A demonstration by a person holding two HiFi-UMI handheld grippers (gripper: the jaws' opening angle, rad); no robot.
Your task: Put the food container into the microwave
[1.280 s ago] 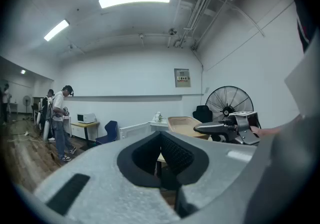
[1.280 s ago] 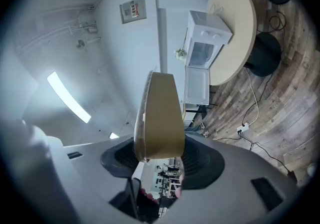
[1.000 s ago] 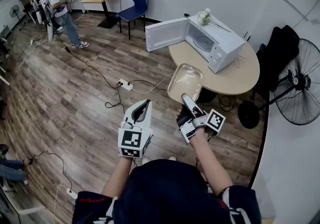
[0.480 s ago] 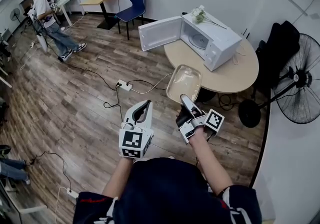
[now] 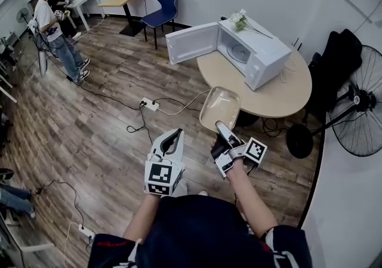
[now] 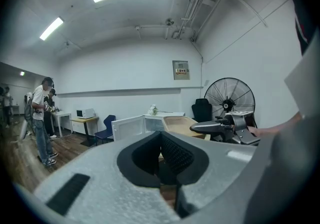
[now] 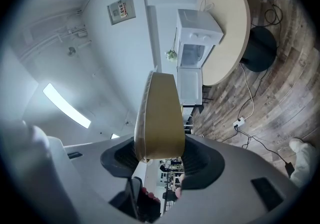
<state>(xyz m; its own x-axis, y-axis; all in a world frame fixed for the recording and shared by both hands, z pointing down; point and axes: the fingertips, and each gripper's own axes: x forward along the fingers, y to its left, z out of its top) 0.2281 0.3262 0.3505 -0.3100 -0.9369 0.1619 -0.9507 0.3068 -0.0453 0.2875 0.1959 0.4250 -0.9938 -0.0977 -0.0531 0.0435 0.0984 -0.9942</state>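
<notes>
A white microwave [image 5: 256, 52] stands on a round beige table [image 5: 274, 94] with its door [image 5: 191, 42] swung open to the left. My right gripper [image 5: 224, 134] is shut on one end of a shallow beige food container [image 5: 220, 107], which it holds out over the floor just short of the table's near edge. In the right gripper view the container [image 7: 160, 113] sits edge-on between the jaws, with the microwave [image 7: 197, 33] far ahead. My left gripper [image 5: 173, 139] is beside it on the left, shut and empty; its pads [image 6: 172, 150] meet.
A floor fan [image 5: 358, 117] and a dark coat [image 5: 337, 61] stand right of the table. A power strip [image 5: 149, 104] with cables lies on the wooden floor. A blue chair [image 5: 162, 5] and a desk stand at the back. People [image 5: 54, 22] are at the far left. Flowers [image 5: 242, 20] lie on the microwave.
Both grippers have drifted slightly forward and lower, the container still held in the right one. The person at the back left has walked further left.
</notes>
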